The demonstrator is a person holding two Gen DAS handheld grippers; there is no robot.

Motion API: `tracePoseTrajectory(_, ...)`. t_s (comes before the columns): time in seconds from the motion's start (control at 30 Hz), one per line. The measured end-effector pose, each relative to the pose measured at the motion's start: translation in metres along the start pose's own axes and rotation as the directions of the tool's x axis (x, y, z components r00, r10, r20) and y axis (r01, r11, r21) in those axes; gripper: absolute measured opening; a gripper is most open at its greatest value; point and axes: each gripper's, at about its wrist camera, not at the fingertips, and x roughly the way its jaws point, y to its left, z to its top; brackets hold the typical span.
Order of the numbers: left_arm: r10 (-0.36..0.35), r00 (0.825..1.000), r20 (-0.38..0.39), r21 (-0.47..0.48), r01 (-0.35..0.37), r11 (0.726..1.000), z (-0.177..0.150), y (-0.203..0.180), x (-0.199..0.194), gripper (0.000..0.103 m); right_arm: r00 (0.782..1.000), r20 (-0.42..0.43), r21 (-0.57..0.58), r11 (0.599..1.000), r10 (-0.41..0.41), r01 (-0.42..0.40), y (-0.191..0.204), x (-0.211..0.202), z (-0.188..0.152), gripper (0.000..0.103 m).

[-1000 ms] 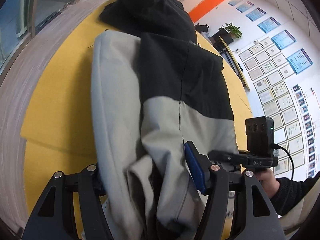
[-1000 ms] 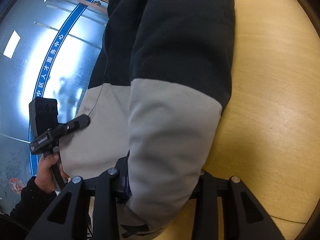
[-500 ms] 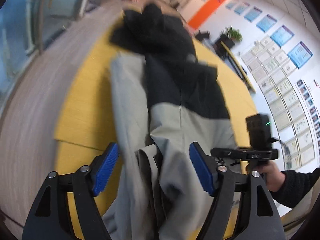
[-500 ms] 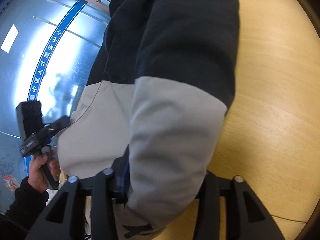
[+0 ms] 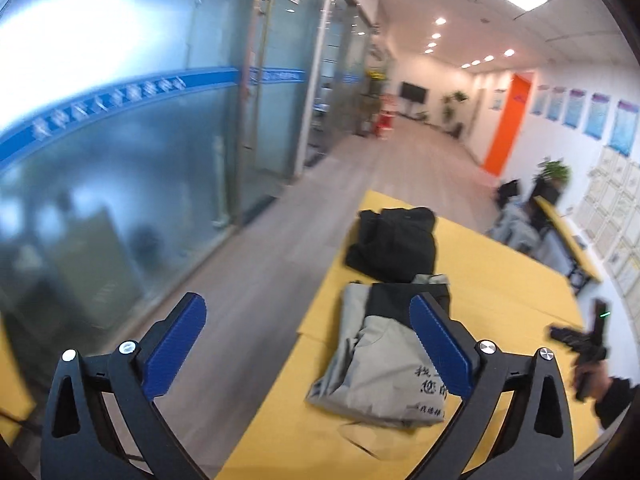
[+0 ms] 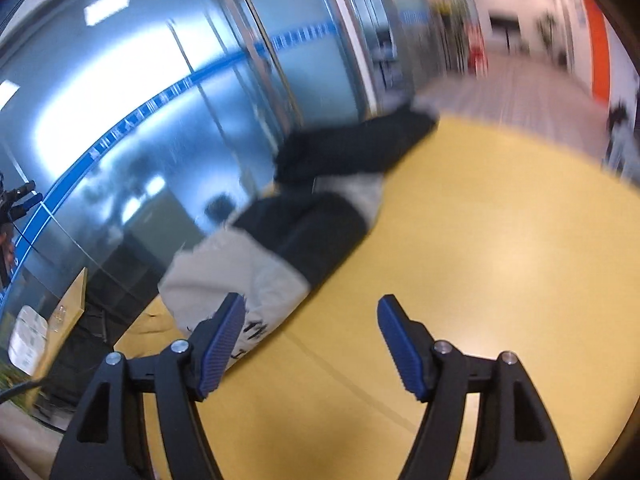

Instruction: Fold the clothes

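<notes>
A grey and black jacket (image 5: pixel 384 352) lies folded on the yellow table (image 5: pixel 504 280), with printed characters on its near grey part. It also shows in the right wrist view (image 6: pixel 260 264). A black garment (image 5: pixel 394 244) lies just beyond it. My left gripper (image 5: pixel 312 340) is open and empty, raised well back from the jacket. My right gripper (image 6: pixel 310 336) is open and empty above the table, with the jacket's near end beside its left finger. The right gripper (image 5: pixel 580 340) also shows in the left wrist view at the right edge.
The table's left edge (image 5: pixel 320 300) drops to a wood floor (image 5: pixel 280 248) beside a glass wall (image 5: pixel 120 160). Another desk with dark items (image 5: pixel 540 216) stands at the far right. A low shelf with papers (image 6: pixel 44 332) stands left of the table.
Both grippers have opened, let go of the jacket and pulled up and back. The jacket now lies folded shorter on the table.
</notes>
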Motion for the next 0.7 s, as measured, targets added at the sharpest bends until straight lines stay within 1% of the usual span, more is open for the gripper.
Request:
tracePoseTrajectory(0.1, 0.028, 0.999, 0.019, 0.009, -0.029, 1.000, 0.004, -0.038, -0.041, 0.103, 0.994, 0.103, -0.085, 0.996, -0.023, 0.032, -0.005, -0.074, 0.017, 0.080)
tracePoseTrajectory(0.17, 0.041, 0.999, 0.022, 0.004, -0.041, 0.999, -0.001, -0.067, -0.062, 0.103, 0.988, 0.153, -0.133, 0.990, -0.032, 0.053, -0.005, -0.117, 0.026, 0.091)
tracePoseTrajectory(0.2, 0.041, 0.999, 0.023, -0.009, -0.041, 0.999, -0.009, -0.084, -0.068, 0.103, 0.985, 0.168, -0.155, 0.986, -0.034, 0.060, -0.003, -0.135, 0.029, 0.093)
tracePoseTrajectory(0.27, 0.038, 0.999, 0.026, -0.042, -0.037, 0.998, -0.027, -0.122, -0.079, 0.103, 0.986, 0.166, -0.199, 0.979, -0.017, 0.051, 0.012, -0.154, 0.032, 0.095)
tracePoseTrajectory(0.33, 0.022, 1.000, 0.004, -0.066, -0.021, 0.998, -0.049, -0.159, -0.080, 0.103, 0.988, 0.157, -0.225, 0.974, -0.003, 0.039, 0.025, -0.166, 0.030, 0.097)
tracePoseTrajectory(0.37, 0.025, 1.000, 0.000, -0.088, -0.025, 0.996, -0.062, -0.178, -0.079, 0.103, 0.989, 0.146, -0.226, 0.974, 0.001, 0.033, 0.032, -0.166, 0.027, 0.099)
tracePoseTrajectory(0.4, 0.039, 0.999, -0.007, -0.122, -0.040, 0.992, -0.078, -0.199, -0.076, 0.103, 0.992, 0.123, -0.227, 0.973, 0.000, 0.028, 0.041, -0.164, 0.022, 0.099)
tracePoseTrajectory(0.43, 0.047, 0.999, -0.019, -0.137, -0.049, 0.989, -0.091, -0.215, -0.070, 0.103, 0.995, 0.098, -0.229, 0.973, -0.001, 0.024, 0.049, -0.160, 0.018, 0.099)
tracePoseTrajectory(0.53, 0.096, 0.992, -0.082, -0.143, -0.107, 0.984, -0.127, -0.259, -0.043, 0.103, 0.999, 0.010, -0.216, 0.975, -0.046, 0.047, 0.069, -0.128, 0.002, 0.099)
tracePoseTrajectory(0.57, 0.106, 0.990, -0.094, -0.140, -0.119, 0.983, -0.137, -0.270, -0.033, 0.103, 0.997, -0.031, -0.210, 0.976, -0.064, 0.056, 0.072, -0.111, -0.002, 0.099)
tracePoseTrajectory(0.63, 0.130, 0.985, -0.118, -0.144, -0.146, 0.979, -0.153, -0.285, -0.012, 0.103, 0.988, -0.114, -0.202, 0.976, -0.101, 0.077, 0.080, -0.077, -0.010, 0.099)
tracePoseTrajectory(0.67, 0.145, 0.981, -0.132, -0.140, -0.163, 0.977, -0.159, -0.289, -0.001, 0.103, 0.977, -0.160, -0.228, 0.968, -0.143, 0.104, 0.085, -0.059, -0.013, 0.099)
tracePoseTrajectory(0.7, 0.170, 0.973, -0.156, -0.133, -0.192, 0.972, -0.162, -0.290, 0.010, 0.103, 0.962, -0.203, -0.255, 0.958, -0.182, 0.128, 0.091, -0.043, -0.016, 0.099)
